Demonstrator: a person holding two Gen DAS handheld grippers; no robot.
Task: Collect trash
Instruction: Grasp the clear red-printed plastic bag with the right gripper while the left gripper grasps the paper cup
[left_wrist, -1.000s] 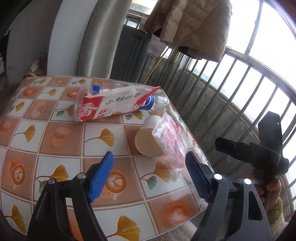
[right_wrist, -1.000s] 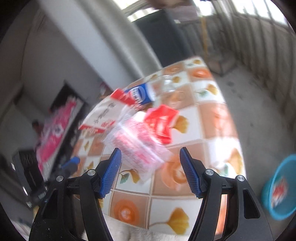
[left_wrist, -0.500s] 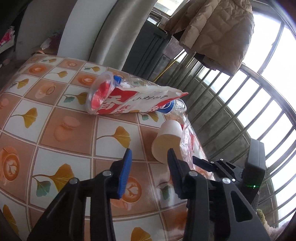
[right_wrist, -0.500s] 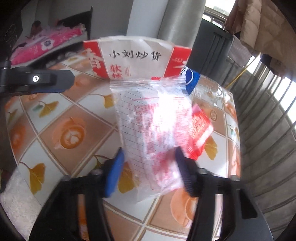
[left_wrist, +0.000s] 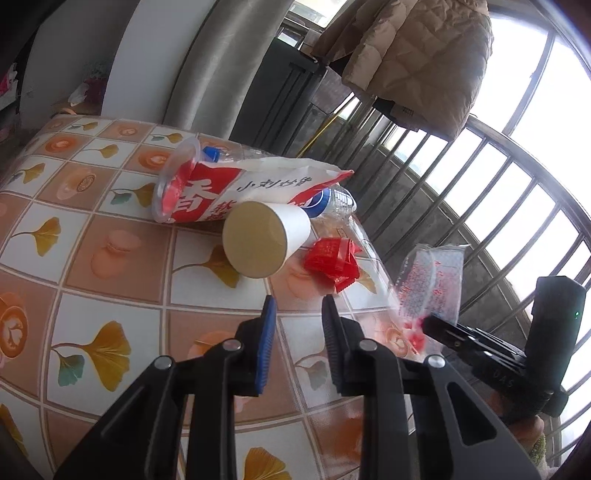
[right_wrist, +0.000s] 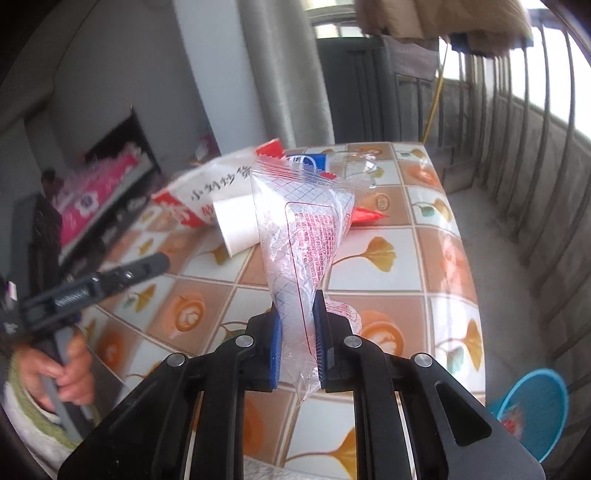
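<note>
Tiled table (right_wrist: 436, 258): right gripper (right_wrist: 297, 325) jaws closing on clear wrapper (right_wrist: 306, 236) (left gripper (left_wrist: 297, 332) closing, empty).

The tabletop (left_wrist: 110, 280) wears a cloth printed with orange and white squares, ginkgo leaves and round latte-art motifs. A white paper cup (left_wrist: 266, 238) lies on its side near the middle, its tan base turned toward the left wrist camera. Just behind the cup, touching it, lies a long red-and-white snack bag (left_wrist: 236, 188) with black Chinese characters. A clear plastic bottle (left_wrist: 334, 201) with a blue label lies behind the cup too, partly under the bag, its blue cap (left_wrist: 211, 153) showing past the bag's far end. Just right of the cup, close but apart, sit crumpled red wrappers (left_wrist: 332, 258). On the floor (right_wrist: 517, 258) beyond the tabletop's right edge stands a blue basin (right_wrist: 532, 413).
</note>
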